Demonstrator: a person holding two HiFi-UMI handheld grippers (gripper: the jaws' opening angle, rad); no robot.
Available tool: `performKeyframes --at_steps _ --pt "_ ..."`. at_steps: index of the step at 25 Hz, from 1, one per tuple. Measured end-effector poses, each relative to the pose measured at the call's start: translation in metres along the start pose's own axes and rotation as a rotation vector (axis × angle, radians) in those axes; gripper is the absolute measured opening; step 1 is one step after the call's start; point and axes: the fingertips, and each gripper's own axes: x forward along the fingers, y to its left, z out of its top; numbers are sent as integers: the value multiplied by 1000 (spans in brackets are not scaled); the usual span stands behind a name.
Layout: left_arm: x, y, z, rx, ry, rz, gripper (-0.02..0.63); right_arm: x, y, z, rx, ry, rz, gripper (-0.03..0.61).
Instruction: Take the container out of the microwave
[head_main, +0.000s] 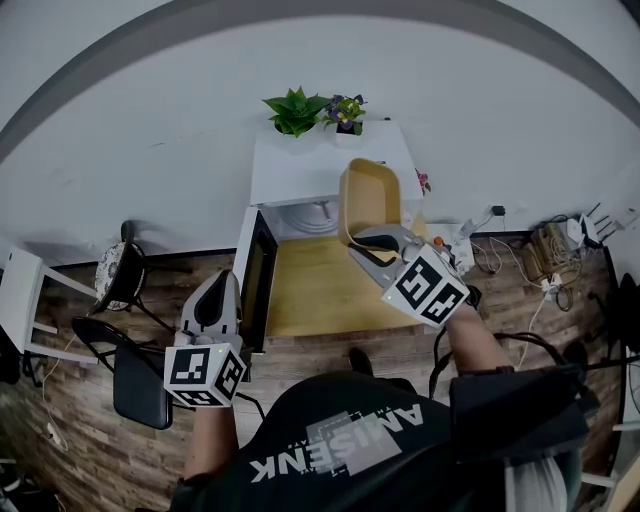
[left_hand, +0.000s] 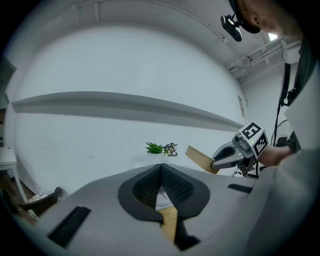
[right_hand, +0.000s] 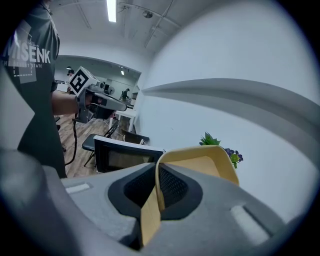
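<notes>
White wall and plank floor surrounded a wooden tabletop (head_main: 310, 290), with a white microwave (head_main: 300, 165) at its 12 o'clock end, potted plants (head_main: 297, 110) on top, and its dark door (head_main: 257, 275) swung open toward 9 o'clock. The right gripper (head_main: 372, 243) held the tan container (head_main: 368, 200) by one thin rim wall, its fingers (right_hand: 175, 187) pinched narrow on that wall. The container stood steeply tilted above the tabletop at about 1 o'clock, apparently clear of the cavity. The left gripper (head_main: 218, 285) hung by the door at 8 o'clock, its fingers (left_hand: 142, 187) closed together on nothing. Doing the step well probably meant keeping the pinch firm, since a rim hold on a tilted container could slip. It also meant levelling the container gently and bringing it toward 6 o'clock onto bare tabletop, away from the door.
</notes>
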Motion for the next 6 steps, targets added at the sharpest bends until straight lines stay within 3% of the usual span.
performKeyframes --at_steps 6 --pt "0 6 -4 10 13 13 2 4 -6 5 -7 -19 -11 26"
